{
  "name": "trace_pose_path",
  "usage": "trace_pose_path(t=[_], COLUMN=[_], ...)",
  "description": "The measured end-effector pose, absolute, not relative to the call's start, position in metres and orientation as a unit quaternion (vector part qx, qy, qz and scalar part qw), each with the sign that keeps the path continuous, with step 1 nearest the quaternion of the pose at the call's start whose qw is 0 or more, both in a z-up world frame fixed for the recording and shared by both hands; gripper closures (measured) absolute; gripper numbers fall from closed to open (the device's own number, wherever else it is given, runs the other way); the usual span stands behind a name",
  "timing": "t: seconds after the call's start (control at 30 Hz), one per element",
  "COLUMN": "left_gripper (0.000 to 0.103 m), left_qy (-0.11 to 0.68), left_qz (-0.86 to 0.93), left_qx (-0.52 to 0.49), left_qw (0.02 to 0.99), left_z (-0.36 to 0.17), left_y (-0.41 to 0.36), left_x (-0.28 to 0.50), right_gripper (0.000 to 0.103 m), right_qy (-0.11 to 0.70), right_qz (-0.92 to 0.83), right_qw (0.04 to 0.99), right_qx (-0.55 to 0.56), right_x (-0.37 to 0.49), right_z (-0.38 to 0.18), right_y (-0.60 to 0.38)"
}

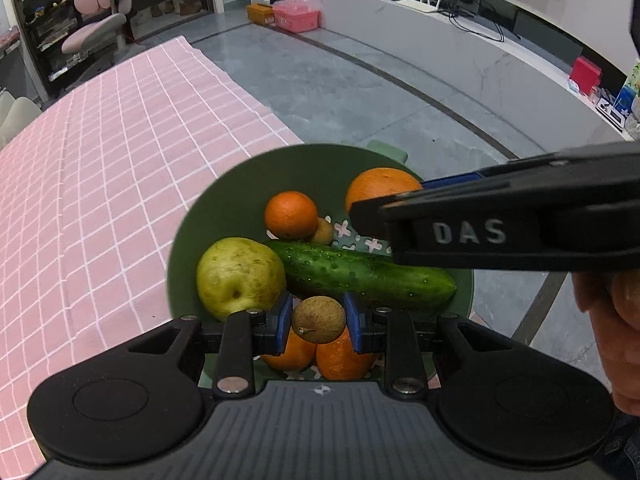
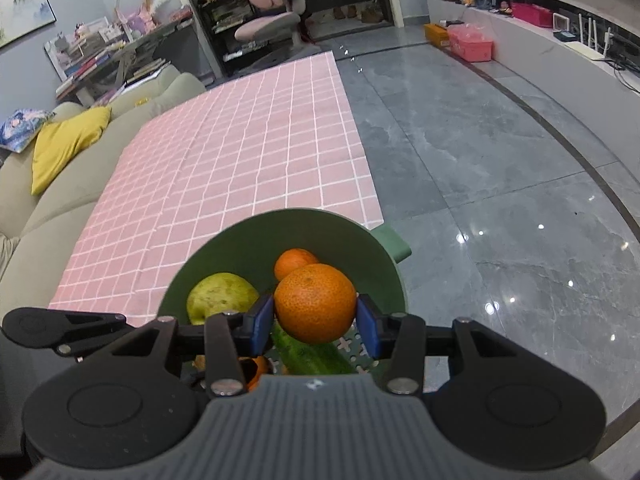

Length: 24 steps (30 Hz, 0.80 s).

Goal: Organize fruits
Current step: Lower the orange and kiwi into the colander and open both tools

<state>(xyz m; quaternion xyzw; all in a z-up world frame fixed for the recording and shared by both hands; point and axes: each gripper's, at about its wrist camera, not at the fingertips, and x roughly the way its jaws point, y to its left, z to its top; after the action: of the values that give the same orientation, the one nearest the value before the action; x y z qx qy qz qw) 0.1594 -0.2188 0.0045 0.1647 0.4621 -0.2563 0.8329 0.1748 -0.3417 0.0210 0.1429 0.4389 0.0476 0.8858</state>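
left tongs (image 1: 318, 320) gripping small brown fruit (image 1: 318, 319), right tongs (image 2: 316, 322) gripping orange (image 2: 315, 302), both over green bowl (image 1: 240, 184), pear (image 1: 240, 272), cucumber (image 1: 360, 276) inside

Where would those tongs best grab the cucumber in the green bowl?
Probably across the cucumber's middle, coming from above with the pads on its long sides. It lies flat and slim on the other fruit in the bowl, with the pear crowding one end.

- Left matte black plastic gripper (image 1: 318, 320): blue pads on the jaws, silver screw heads, ribbed grey centre plate.
- Right matte black plastic gripper (image 2: 315, 322): same build, "DAS" embossed on its side.
- Bare-skinned hand (image 1: 616, 336) at the right edge.
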Motion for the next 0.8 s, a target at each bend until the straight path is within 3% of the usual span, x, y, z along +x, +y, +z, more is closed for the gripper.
trace_pose_path(t=[0.47,0.73,0.8], left_gripper=[0.07,0.053,0.049], left_qy=[0.483,0.495,0.502], left_qz=[-0.263,-0.239,-0.236], left_qx=[0.184,0.189,0.185], left_qw=[0.815,0.814,0.811], left_z=[-0.012,-0.013,-0.011], left_y=[-0.231,-0.232,-0.233], left_x=[0.162,0.161,0.162], right_gripper=[0.061,0.06,0.054], right_qy=[0.478,0.496,0.505], right_qz=[0.055,0.061,0.065], right_qw=[0.868,0.861,0.857], right_qx=[0.12,0.096,0.086], right_x=[0.199,0.208,0.212], right_z=[-0.006,-0.008,-0.009], right_y=[-0.342,-0.331,-0.328])
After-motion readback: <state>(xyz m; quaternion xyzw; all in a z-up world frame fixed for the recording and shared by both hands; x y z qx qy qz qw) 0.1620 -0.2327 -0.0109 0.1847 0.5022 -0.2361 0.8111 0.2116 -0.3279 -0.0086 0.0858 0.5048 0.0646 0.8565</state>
